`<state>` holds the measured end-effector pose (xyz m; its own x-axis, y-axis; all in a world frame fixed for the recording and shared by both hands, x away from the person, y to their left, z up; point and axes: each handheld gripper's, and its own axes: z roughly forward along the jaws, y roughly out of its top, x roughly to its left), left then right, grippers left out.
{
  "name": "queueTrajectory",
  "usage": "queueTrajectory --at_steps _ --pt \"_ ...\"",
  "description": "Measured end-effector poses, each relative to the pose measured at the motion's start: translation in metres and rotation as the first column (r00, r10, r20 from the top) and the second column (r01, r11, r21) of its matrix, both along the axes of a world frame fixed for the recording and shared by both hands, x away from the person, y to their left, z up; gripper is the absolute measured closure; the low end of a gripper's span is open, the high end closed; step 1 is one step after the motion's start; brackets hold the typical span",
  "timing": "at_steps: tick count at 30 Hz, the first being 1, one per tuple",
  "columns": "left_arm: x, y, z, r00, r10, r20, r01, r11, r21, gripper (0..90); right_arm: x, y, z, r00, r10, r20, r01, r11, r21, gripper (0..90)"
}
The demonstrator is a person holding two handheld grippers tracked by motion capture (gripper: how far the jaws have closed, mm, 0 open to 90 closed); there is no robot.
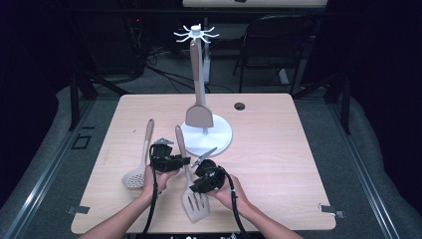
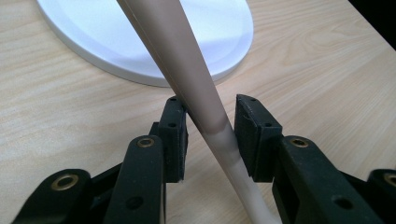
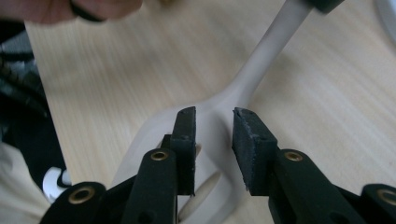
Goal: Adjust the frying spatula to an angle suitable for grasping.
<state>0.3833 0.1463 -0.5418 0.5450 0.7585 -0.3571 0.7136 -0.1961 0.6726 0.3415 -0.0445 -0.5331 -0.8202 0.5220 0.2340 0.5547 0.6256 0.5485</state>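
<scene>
- So, leftmost we see a skimmer spoon (image 1: 138, 169) lying flat on the table (image 1: 278, 164), untouched.
- Our left gripper (image 1: 173, 160) straddles the slotted spatula's (image 1: 191, 189) handle; pads close in, the right one at the handle, the left with a sliver of gap, so we can't call it a pinch.
- Spatula lies on the table, handle angled toward the white rack base (image 1: 219, 137).
- Our right gripper (image 1: 203, 158) hovers over the spatula's neck, jaws spread, nothing clamped.
- Another spatula (image 1: 198, 94) hangs on the rack.
</scene>
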Motion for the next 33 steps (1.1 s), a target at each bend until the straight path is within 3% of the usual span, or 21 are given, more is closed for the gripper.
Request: queueTrajectory --at_steps 5,18,26,33 --pt "-0.003 0.001 0.004 0.9999 -0.002 0.014 0.002 0.9998 -0.020 66.4 0.005 0.004 0.000 0.9981 -0.043 0.045 0.041 0.998 0.044 67.5" --pt "-0.010 0.003 0.011 0.9992 -0.008 0.039 0.010 0.9981 -0.061 68.4 0.012 0.001 -0.004 0.9964 -0.066 0.052 0.062 0.994 0.086 72.9" --pt "-0.013 0.002 0.014 0.9983 -0.011 0.058 0.015 0.9969 -0.077 69.2 0.018 0.000 -0.009 0.9969 -0.076 0.020 0.073 0.989 0.127 65.5" --pt "-0.014 0.003 0.016 0.9973 -0.022 0.071 0.027 0.9963 -0.082 68.4 0.016 0.002 -0.010 0.9956 -0.086 0.035 0.081 0.988 0.129 71.1"
